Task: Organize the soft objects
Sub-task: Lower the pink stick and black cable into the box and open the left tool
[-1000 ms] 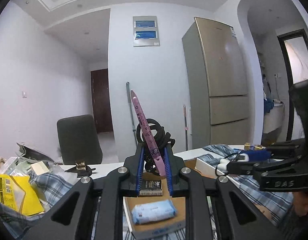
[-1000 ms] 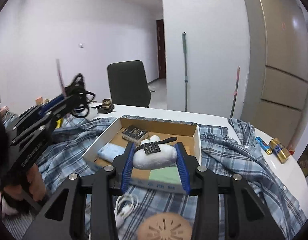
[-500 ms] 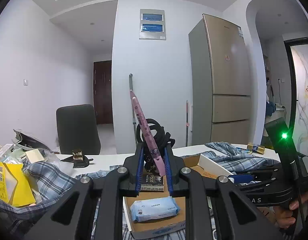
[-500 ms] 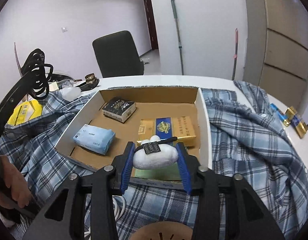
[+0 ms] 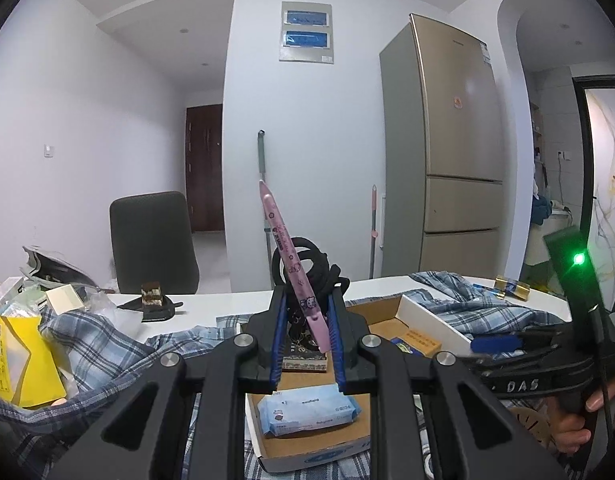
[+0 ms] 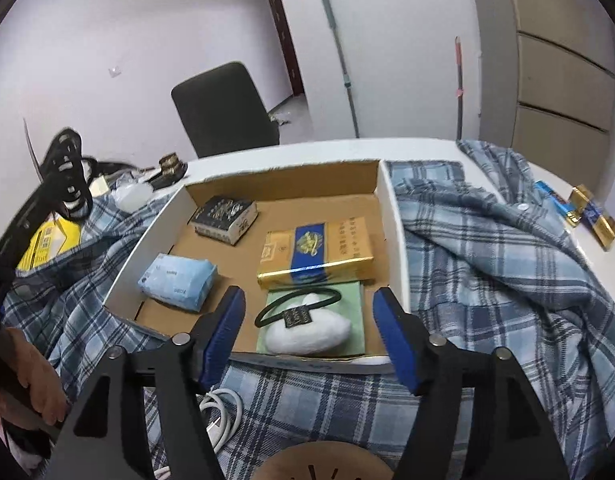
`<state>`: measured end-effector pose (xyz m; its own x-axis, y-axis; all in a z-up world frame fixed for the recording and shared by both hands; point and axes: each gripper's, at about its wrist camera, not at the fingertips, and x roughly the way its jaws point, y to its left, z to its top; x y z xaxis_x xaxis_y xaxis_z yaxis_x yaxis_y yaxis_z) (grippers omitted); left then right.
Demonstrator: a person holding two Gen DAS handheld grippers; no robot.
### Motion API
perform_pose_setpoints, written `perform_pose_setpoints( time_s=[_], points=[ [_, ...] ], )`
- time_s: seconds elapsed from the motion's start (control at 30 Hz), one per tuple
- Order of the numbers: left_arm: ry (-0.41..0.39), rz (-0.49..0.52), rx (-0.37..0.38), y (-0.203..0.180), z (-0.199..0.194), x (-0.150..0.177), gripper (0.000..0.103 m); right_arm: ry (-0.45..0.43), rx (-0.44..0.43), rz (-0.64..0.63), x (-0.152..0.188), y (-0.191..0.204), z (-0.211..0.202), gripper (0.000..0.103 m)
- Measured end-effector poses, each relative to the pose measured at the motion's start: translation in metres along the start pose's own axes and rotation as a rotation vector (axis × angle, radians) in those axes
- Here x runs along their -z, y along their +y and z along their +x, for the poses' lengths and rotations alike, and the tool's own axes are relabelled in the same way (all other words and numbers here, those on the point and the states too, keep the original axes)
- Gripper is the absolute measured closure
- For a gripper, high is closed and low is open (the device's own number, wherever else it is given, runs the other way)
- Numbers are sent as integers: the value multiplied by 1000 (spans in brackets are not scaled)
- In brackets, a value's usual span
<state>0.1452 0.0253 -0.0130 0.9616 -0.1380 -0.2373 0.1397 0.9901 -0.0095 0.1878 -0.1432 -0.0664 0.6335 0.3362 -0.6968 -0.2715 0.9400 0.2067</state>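
The right gripper is opening around the white pouch, lying crosswise in the cardboard box's near right corner, while the left gripper clamps a pink pen left of it.

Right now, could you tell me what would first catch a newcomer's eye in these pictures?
Probably the pink pen standing slanted in the shut left gripper, clamped together with a bundle of black hair ties above the cardboard box. Next, the white fluffy hair tie lying on a green pad in the box's near right corner, between the opening, untouching fingers of the right gripper.
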Motion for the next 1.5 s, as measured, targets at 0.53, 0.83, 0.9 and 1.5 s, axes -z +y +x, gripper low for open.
perform_pose_setpoints(
  time_s=[0.53,0.83,0.9,1.5],
  points=[
    [310,-28,76,-37,38,-16,83,-144,268,-27,-5,-3,-33,34],
    [422,23,68,-60,68,6,83,-114,265,-24,-1,-7,-27,34],
    [460,14,71,-60,78,11,83,-107,268,-17,-1,-8,-26,34],
    [553,-101,45,-37,94,31,63,-102,265,-4,-1,-11,-25,34]
  ],
)
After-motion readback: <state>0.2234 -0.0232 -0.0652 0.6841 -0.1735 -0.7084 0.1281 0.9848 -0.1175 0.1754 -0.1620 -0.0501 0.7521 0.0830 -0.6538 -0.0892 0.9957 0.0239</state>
